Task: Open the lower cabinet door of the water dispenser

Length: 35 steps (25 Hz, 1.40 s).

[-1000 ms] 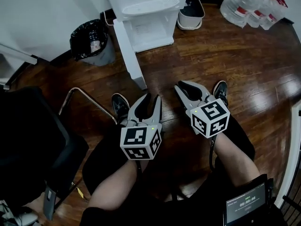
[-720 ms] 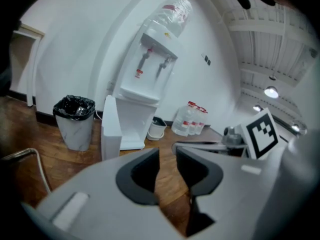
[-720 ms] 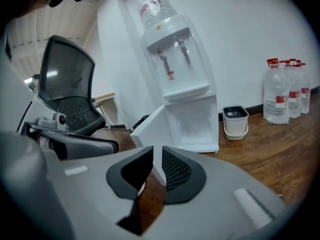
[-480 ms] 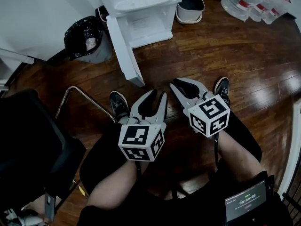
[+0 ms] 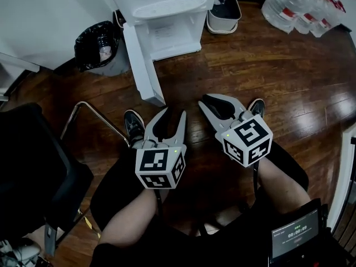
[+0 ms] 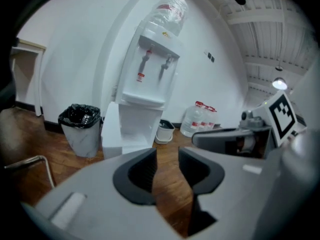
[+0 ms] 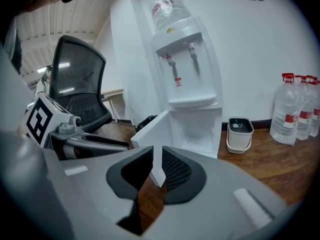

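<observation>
Two grey plastic grippers hover empty over glossy dark wood floor (image 5: 289, 88). Left gripper (image 5: 173, 113) jaws have just been opening wide; right gripper (image 5: 204, 102) shows a narrow slit. Far off, the boxy white water dispenser (image 5: 167, 10) has its flat white lower cabinet door (image 5: 142, 65) swung open leftward.

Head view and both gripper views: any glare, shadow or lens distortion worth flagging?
Head view: sharp, with glare streaks on the wooden floor and the office chair lost in shadow. Left gripper view: fisheye bows the water dispenser, corners vignette black, a ceiling lamp flares. Right gripper view: same bowing; the white cabinet door is evenly lit.
</observation>
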Each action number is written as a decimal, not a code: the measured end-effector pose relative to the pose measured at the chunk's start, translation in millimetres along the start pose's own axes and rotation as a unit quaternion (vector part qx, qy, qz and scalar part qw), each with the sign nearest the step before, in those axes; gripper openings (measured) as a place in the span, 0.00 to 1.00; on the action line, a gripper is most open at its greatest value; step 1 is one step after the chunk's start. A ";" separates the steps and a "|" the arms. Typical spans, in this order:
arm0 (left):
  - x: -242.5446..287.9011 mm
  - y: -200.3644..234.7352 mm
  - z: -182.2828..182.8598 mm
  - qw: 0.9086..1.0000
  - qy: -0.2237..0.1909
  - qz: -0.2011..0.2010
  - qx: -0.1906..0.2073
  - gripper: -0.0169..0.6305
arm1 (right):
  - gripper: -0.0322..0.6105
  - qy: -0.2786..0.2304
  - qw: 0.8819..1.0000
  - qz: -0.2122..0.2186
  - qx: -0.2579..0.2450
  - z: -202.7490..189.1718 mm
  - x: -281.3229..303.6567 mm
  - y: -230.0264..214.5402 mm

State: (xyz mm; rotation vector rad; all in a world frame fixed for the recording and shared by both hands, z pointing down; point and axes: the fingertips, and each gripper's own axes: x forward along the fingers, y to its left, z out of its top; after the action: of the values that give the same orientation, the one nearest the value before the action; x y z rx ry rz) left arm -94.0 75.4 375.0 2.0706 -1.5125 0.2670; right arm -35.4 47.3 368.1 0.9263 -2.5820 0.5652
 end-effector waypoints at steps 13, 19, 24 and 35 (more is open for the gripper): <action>20.1 104.5 -74.2 0.986 0.085 0.123 0.075 0.33 | 0.14 -0.021 0.998 0.027 0.055 21.2 -5.9 4.7; 54.0 145.6 -100.5 0.980 0.105 0.167 0.038 0.33 | 0.14 -0.054 0.992 0.038 0.103 49.8 -20.1 -5.5; 75.9 145.7 -103.8 0.980 0.113 0.158 0.046 0.32 | 0.14 -0.054 0.991 0.042 0.113 58.5 -19.0 -20.8; 100.7 109.7 -107.2 0.985 0.114 0.107 0.071 0.25 | 0.14 -0.040 0.989 0.071 0.119 77.2 4.9 -27.1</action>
State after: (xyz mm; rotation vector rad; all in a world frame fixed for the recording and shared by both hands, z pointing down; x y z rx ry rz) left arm -143.5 28.3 545.3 1.9063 -1.6110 0.6889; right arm -34.8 -11.0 310.4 0.8565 -2.7107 0.9109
